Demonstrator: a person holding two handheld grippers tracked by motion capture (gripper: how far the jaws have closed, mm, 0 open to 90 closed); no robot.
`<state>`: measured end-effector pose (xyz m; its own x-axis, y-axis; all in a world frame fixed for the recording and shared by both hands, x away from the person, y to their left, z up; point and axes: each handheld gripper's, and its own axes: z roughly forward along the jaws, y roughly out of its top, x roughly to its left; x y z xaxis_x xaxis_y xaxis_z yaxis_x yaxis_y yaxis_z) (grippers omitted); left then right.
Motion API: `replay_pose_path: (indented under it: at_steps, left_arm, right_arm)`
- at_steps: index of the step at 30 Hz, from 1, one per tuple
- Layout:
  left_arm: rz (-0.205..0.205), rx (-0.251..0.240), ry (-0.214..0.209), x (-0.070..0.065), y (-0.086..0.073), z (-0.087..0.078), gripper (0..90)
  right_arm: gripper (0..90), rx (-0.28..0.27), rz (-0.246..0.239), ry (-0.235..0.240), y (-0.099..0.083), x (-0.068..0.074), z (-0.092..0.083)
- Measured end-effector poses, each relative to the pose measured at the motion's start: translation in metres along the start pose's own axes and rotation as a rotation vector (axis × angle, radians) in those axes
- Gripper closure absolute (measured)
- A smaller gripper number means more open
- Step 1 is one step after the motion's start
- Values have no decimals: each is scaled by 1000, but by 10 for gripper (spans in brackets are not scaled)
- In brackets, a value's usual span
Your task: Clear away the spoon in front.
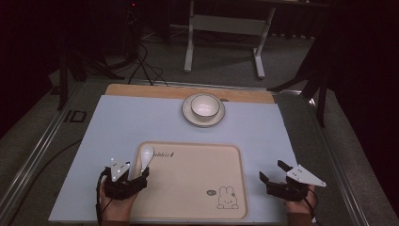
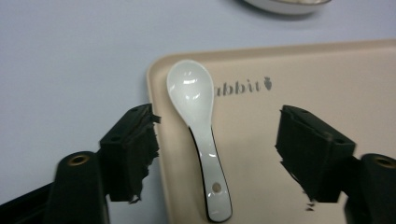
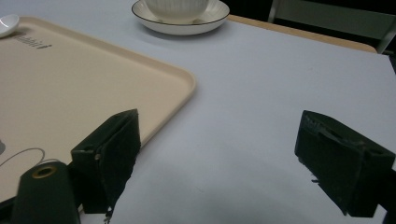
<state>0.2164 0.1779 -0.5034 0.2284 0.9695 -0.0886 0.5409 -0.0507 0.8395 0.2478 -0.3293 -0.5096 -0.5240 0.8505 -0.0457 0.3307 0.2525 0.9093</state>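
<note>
Left tongs stand apart astride the spoon, which lies free at the tray's left edge, seemingly just placed, while right tongs wait apart over the bench; bowl and saucer remain beyond.

Spoon lying along tray's left edge, sitting free between the wide-standing jaws of left gripper. Rest of tray lying bare. Open mat stretching ahead to bowl on saucer at far edge; right gripper hovering over bare mat beside tray
</note>
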Motion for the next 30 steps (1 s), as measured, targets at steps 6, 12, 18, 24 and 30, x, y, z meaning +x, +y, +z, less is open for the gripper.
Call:
replay_pose_path:
  at_steps: [6,12,18,24,30]
  left_arm:
    - [33,-52,6,7,13,-7,238]
    - [63,-84,24,20,28,-14,236]
    - [112,-102,42,35,35,-15,232]
    - [106,-108,69,61,35,-8,235]
    - [70,-61,95,80,33,8,234]
  right_arm:
    - [140,-6,-2,-4,1,0,-1]
    - [140,-16,7,-14,1,-2,-3]
    - [140,-20,10,-21,1,-3,-4]
    - [140,-21,14,-23,1,-4,-4]
    - [140,-22,20,-27,0,-6,-5]
